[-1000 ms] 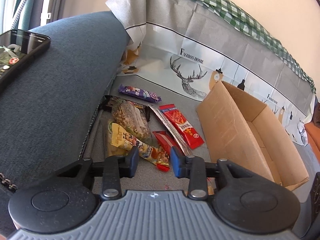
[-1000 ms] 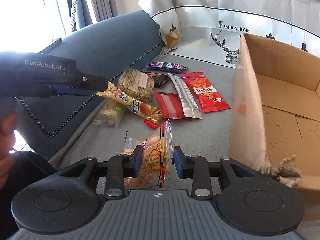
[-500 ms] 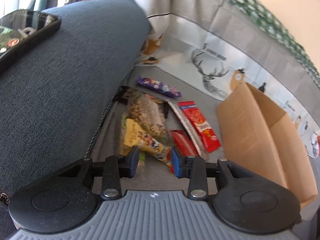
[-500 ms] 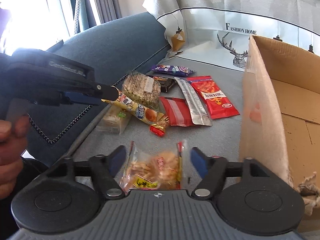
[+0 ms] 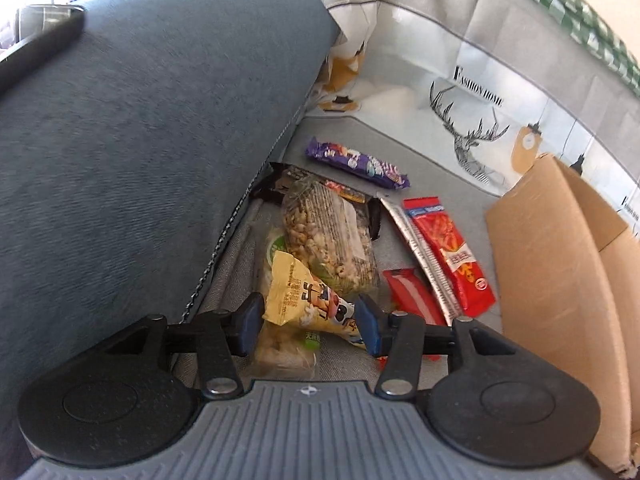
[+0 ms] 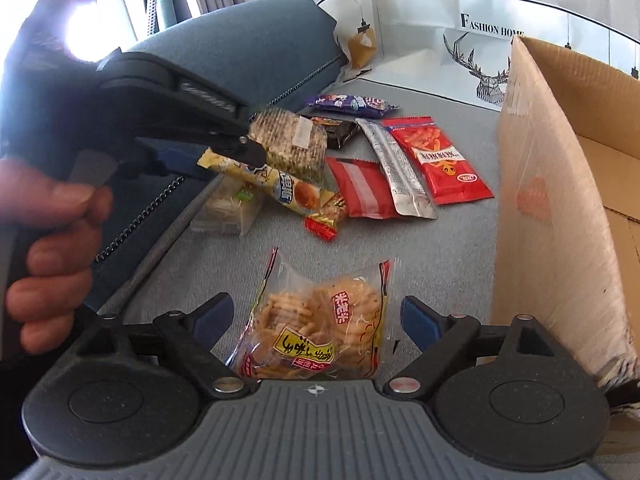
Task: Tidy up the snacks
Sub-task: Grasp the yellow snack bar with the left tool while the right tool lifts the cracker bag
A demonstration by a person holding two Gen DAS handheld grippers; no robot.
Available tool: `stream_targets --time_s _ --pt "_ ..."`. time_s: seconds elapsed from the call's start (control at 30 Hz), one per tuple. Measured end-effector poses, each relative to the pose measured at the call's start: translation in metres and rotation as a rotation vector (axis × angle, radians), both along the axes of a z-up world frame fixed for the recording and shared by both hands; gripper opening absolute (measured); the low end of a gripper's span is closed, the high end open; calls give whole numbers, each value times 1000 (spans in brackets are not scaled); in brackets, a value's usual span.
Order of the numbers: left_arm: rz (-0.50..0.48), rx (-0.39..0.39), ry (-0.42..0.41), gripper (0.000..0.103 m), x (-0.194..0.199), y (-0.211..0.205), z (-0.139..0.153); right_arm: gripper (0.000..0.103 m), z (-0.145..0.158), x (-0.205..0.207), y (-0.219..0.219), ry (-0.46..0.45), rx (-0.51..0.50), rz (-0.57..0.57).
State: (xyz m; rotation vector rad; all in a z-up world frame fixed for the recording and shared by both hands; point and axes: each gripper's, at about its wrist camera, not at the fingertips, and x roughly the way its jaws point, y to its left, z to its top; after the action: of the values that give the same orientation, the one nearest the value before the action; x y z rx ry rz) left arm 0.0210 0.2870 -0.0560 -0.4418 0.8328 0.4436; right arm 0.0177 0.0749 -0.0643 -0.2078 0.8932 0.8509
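Two grippers work over a grey sofa seat [image 6: 448, 240] strewn with snack packets. The left gripper [image 5: 308, 322] has its blue-padded fingers [image 5: 250, 322] on either side of a yellow cartoon-printed packet [image 5: 308, 300]; in the right wrist view the same packet [image 6: 280, 184] sticks out from that gripper's tip, so the gripper looks clamped on it. The person's left hand [image 6: 52, 248] wraps the handle. Under the yellow packet lies a pale clear-wrapped snack with a green label [image 6: 228, 210], just beside the sofa's blue armrest [image 5: 140, 140].

The right gripper [image 6: 316, 320] stands wide apart, its fingers well clear of a clear bag of golden crackers [image 6: 320, 320] that lies flat on the seat between them, not held.

Behind the yellow packet sits a clear bag of puffed grain cakes [image 5: 328, 236], partly on top of a dark wrapper [image 5: 288, 184]. Farther back lies a purple bar [image 5: 356, 162]. To the right come a small red packet [image 6: 360, 188], a silver sachet [image 6: 396, 172] overlapping its edge, and a long red packet of sticks [image 6: 440, 160], side by side.

An open cardboard box [image 6: 540, 200] stands at the right of the seat, near the red packet of sticks. A white cloth with a deer print [image 5: 472, 136] covers the sofa back.
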Motion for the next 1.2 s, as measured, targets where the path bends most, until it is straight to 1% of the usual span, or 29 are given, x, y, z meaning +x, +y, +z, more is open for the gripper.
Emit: stream_targets --time_s 0.13,0.23,0.33,0.4,0.57,0.7,0.83,0.9,1.2 --pt "-11 4 -5 57 3 1 -4 91 -3 2 1 9 -7 -3" --pt "-16 14 -16 53 3 0 -3 91 -5 3 2 16 -18 -4" --pt "-24 22 -34 42 1 -2 0 89 -8 4 3 23 -31 -2" --pt "-32 21 -44 30 0 -2 2 88 -9 4 4 25 -39 2" --pt "-72 23 -83 19 -5 -6 7 83 -11 1 3 29 -46 16" --pt "-102 26 -114 14 -12 -9 14 76 -10 -1 3 11 -42 26" --pt "-112 24 -150 12 -23 -11 21 68 -6 -5 3 -26 -36 38" --pt "-115 21 -170 10 -29 -12 25 66 -3 -7 2 -49 -30 37" --pt "-145 15 -220 9 -49 -20 37 65 15 -13 -13 -115 37 3"
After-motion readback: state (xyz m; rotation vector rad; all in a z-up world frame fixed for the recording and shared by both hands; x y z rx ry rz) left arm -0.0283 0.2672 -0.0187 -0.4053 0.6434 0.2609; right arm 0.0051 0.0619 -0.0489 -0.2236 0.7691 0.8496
